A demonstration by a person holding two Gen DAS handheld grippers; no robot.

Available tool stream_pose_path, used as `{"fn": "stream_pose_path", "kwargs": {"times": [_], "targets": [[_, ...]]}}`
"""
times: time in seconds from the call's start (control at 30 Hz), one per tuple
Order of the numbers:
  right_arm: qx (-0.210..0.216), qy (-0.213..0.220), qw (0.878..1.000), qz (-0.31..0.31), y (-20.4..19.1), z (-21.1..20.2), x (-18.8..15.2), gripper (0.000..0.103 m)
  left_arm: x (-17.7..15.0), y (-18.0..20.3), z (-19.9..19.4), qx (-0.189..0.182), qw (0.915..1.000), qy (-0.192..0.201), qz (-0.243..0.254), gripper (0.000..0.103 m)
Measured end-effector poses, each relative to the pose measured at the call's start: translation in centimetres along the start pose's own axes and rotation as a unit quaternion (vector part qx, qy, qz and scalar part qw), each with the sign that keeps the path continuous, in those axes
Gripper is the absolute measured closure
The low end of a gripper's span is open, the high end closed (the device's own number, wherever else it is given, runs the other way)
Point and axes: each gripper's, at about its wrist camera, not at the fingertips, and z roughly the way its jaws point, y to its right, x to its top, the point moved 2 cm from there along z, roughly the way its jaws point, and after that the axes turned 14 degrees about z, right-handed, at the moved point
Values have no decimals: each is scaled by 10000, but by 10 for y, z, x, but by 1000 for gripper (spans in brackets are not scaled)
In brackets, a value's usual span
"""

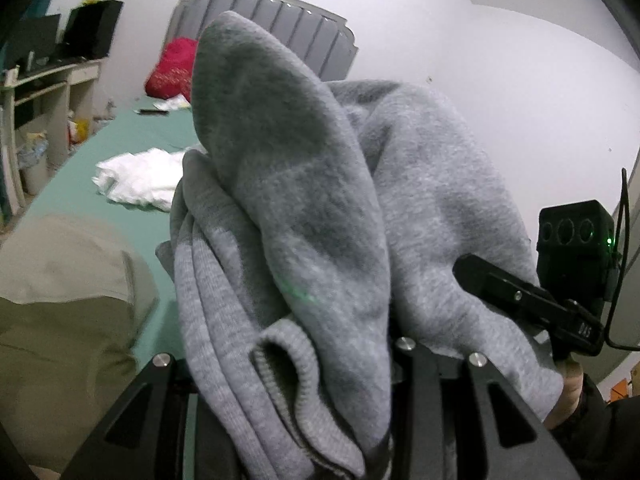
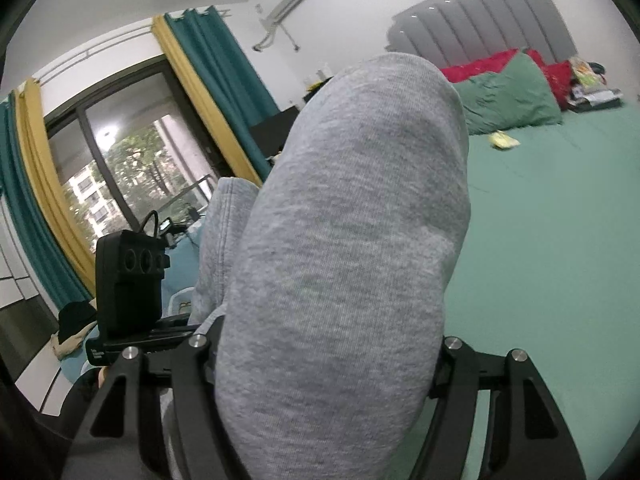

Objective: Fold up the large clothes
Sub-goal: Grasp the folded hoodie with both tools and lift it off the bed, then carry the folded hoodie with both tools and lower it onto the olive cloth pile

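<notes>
**Grey sweatshirt held up over the bed by both grippers**

Grey fleece fills the middle of both wrist views. The sweatshirt (image 1: 304, 208) is seen bunched between the black fingers of the left gripper (image 1: 316, 420), with a ribbed cuff (image 1: 288, 364) hanging just above the finger bases; the jaws are closed on the folded cloth, though the fingertips themselves are buried in it. In the right wrist view a thick roll of the same sweatshirt (image 2: 344, 240) is clamped between the fingers of the right gripper (image 2: 328, 400), whose jaws stand fairly wide around the bulk of the fabric. The garment is held in the air above a bed covered by a green sheet (image 2: 552, 248), not lying on it.

On the sheet, a crumpled white garment (image 1: 140, 178) is seen well behind the sweatshirt, and an olive-coloured cloth (image 1: 68, 312) lies near the left edge. A red pillow (image 1: 172, 68) and a green pillow (image 2: 512, 96) are propped against the grey padded headboard (image 2: 488, 16). Teal and yellow curtains (image 2: 208, 80) frame a large window (image 2: 132, 168).
</notes>
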Motion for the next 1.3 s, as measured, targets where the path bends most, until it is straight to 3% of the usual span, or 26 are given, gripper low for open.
{"fn": "stream_pose_path", "kwargs": {"times": [0.23,0.53,0.67,0.73,0.8,0.83,0.87,0.9,0.97,1.13,1.23,1.3], "targets": [[535,-112,9983,-209,-32,63,3,38,3,-57,-59,564,9982,195,-28,68],[1157,-373,9926,-78,-73,183,19,38,4,-150,-113,1213,9922,220,-194,68],[1302,-526,9897,290,-79,250,9,34,-3,-194,-121,1360,9901,-41,-343,61],[1059,-663,9911,466,-62,282,-3,22,-18,-229,-108,1776,9817,-404,-555,48],[185,-1233,9909,504,-37,338,-31,11,-46,-267,-97,2283,9642,-814,-1079,43],[-397,-1740,9823,560,-20,368,-51,11,-63,-281,-90,2376,9569,-1012,-1326,43],[-628,-2105,9733,662,-10,393,-63,11,-79,-294,-85,2404,9508,-1170,-1566,43],[-506,-2119,9731,750,0,397,-69,12,-94,-303,-81,2448,9457,-1258,-1730,43],[-236,-1637,9832,765,7,386,-65,13,-110,-308,-79,2437,9446,-1233,-1819,43],[-541,-1552,9860,264,4,374,-64,12,-122,-316,-86,2570,9400,-1038,-1990,42],[-617,-1567,9857,73,-12,361,-79,12,-115,-306,-96,2435,9472,-802,-1928,41],[-648,-1597,9850,78,-14,347,-76,12,-115,-293,-100,2467,9497,-845,-1737,33]]}}
